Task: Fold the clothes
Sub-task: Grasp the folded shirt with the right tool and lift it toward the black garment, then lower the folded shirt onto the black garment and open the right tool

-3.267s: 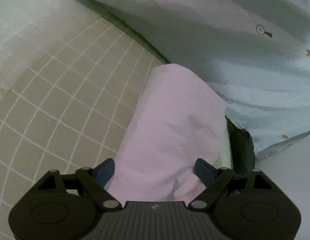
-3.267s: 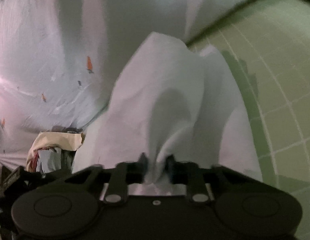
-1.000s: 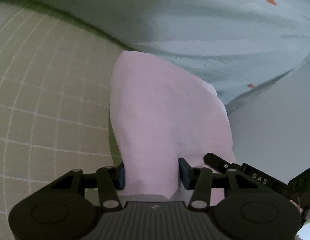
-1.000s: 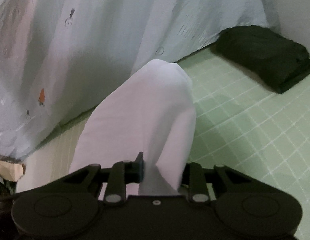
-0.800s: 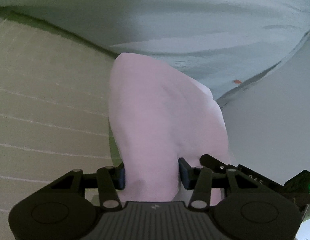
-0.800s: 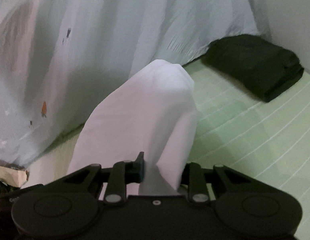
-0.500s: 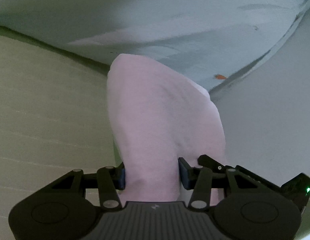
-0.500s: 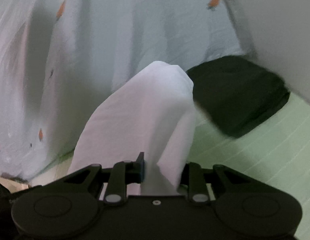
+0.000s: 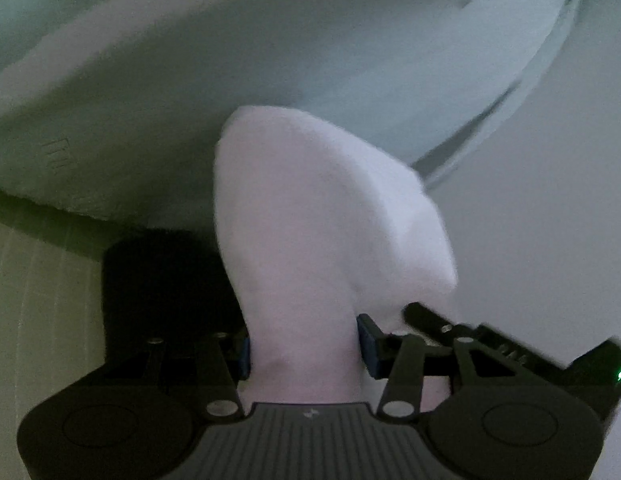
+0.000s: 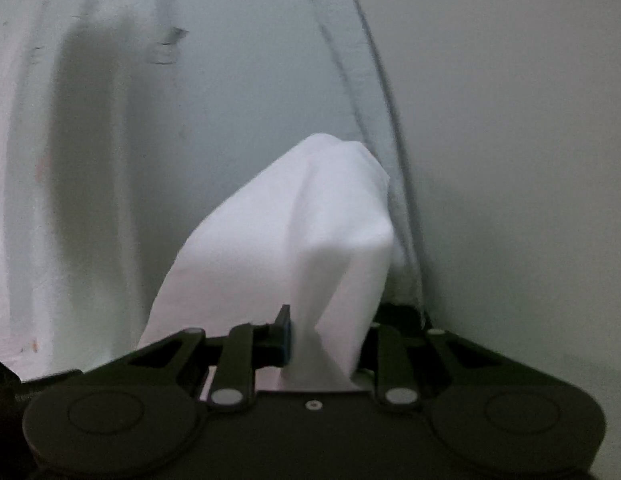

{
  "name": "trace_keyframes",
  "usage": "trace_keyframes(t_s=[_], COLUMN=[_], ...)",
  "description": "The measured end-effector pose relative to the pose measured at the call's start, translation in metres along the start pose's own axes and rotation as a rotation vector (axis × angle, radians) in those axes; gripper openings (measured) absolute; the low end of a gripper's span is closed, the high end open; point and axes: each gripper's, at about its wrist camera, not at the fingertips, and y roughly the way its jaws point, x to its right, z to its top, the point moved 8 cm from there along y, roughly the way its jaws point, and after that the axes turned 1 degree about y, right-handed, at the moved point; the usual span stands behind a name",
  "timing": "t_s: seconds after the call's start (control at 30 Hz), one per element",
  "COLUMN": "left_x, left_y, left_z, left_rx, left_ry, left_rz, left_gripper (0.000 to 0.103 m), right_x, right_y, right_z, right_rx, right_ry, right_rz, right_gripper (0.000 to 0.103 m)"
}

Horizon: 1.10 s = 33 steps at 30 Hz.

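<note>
White cloth [image 9: 310, 248], a folded garment, rises in a bundle between both pairs of tongs: the left tongs [image 9: 304, 350] have it between their blue pads [image 9: 368, 350] and the right tongs [image 10: 324, 336] pinch a narrower pleat of it [image 10: 302, 248], with both sets of jaws easing apart. Behind hang a pale printed curtain [image 10: 214, 120] and a plain wall [image 10: 510, 160]. Below the left tongs a dark folded garment [image 9: 162, 280] lies at the far edge of a green gridded mat [image 9: 38, 312], against the curtain.

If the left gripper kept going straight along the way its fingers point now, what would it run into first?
Apart from the folded white garment bunched between its opening jaws, the left gripper would probably meet the pale hanging sheet first. Depth is unclear; the black folded clothing lies lower left.
</note>
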Motion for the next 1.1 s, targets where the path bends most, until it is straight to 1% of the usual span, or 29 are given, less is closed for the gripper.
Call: trace_keyframes(t_s=[0.03, 0.07, 0.1, 0.13, 0.17, 0.2, 0.23, 0.27, 0.3, 0.33, 0.4, 0.5, 0.57, 0.6, 0.63, 0.67, 0.7, 0.73, 0.77, 0.83, 0.9, 1.0, 1.03, 1.1], left_x=[-0.010, -0.022, -0.034, -0.046, -0.053, -0.054, -0.056, -0.056, -0.055, -0.055, -0.052, -0.047, -0.036, -0.030, -0.024, -0.018, -0.011, -0.004, 0.002, 0.015, 0.026, 0.045, 0.050, 0.059], left_y=[0.013, 0.026, 0.032, 0.037, 0.031, 0.018, 0.004, -0.007, -0.018, -0.029, -0.047, -0.066, -0.076, -0.085, -0.094, -0.103, -0.107, -0.117, -0.128, -0.142, -0.161, -0.183, -0.188, -0.205], left_z=[-0.005, -0.013, -0.020, -0.027, -0.029, -0.032, -0.034, -0.033, -0.031, -0.030, -0.031, -0.029, -0.031, -0.035, -0.038, -0.042, -0.046, -0.049, -0.053, -0.059, -0.064, -0.071, -0.072, -0.077], left_rx=[-0.024, -0.069, -0.108, -0.147, -0.141, -0.124, -0.106, -0.095, -0.083, -0.071, -0.067, -0.050, -0.038, -0.026, -0.014, -0.003, 0.008, 0.024, 0.044, 0.084, 0.110, 0.117, 0.121, 0.119], left_ry=[0.008, 0.026, 0.039, 0.052, 0.054, 0.055, 0.057, 0.092, 0.129, 0.166, 0.218, 0.222, 0.228, 0.238, 0.249, 0.260, 0.269, 0.279, 0.287, 0.302, 0.326, 0.378, 0.396, 0.434], left_rz=[0.061, 0.145, 0.213, 0.280, 0.280, 0.275, 0.270, 0.294, 0.321, 0.347, 0.362, 0.349, 0.318, 0.312, 0.307, 0.302, 0.292, 0.278, 0.267, 0.241, 0.214, 0.210, 0.216, 0.206], left_gripper=[0.060, 0.058, 0.058, 0.058, 0.058, 0.059, 0.059, 0.059, 0.060, 0.060, 0.062, 0.065, 0.067, 0.068, 0.073, 0.077, 0.079, 0.085, 0.094, 0.103, 0.103, 0.103, 0.103, 0.103], right_x=[0.011, 0.023, 0.030, 0.037, 0.040, 0.043, 0.040, 0.035, 0.032, 0.030, 0.025, 0.019, 0.016, 0.013, 0.010, 0.006, 0.002, -0.002, -0.008, -0.019, -0.033, -0.055, -0.063, -0.078], right_y=[0.023, 0.045, 0.067, 0.089, 0.100, 0.109, 0.106, 0.101, 0.096, 0.091, 0.079, 0.061, 0.044, 0.033, 0.023, 0.013, -0.001, -0.015, -0.028, -0.054, -0.075, -0.102, -0.111, -0.130], right_z=[-0.003, -0.007, -0.021, -0.037, -0.050, -0.064, -0.068, -0.070, -0.072, -0.075, -0.080, -0.092, -0.098, -0.099, -0.100, -0.100, -0.103, -0.107, -0.110, -0.115, -0.120, -0.125, -0.128, -0.131], right_rx=[-0.039, -0.078, -0.143, -0.210, -0.252, -0.291, -0.271, -0.245, -0.236, -0.231, -0.221, -0.208, -0.195, -0.188, -0.182, -0.177, -0.175, -0.173, -0.162, -0.138, -0.108, -0.051, -0.033, 0.002], right_ry=[-0.005, -0.009, -0.047, -0.090, -0.139, -0.189, -0.225, -0.259, -0.268, -0.265, -0.258, -0.290, -0.323, -0.316, -0.307, -0.277, -0.251, -0.225, -0.218, -0.209, -0.224, -0.231, -0.224, -0.201], right_rz=[-0.019, -0.038, -0.060, -0.082, -0.121, -0.161, -0.159, -0.152, -0.151, -0.157, -0.166, -0.215, -0.256, -0.262, -0.265, -0.251, -0.238, -0.225, -0.223, -0.220, -0.221, -0.218, -0.217, -0.217], right_gripper=[0.035, 0.040, 0.048, 0.049, 0.049, 0.055, 0.064, 0.067, 0.072, 0.075, 0.077, 0.078, 0.079, 0.081, 0.081, 0.082, 0.083, 0.086, 0.088, 0.097, 0.099, 0.102, 0.103, 0.103])
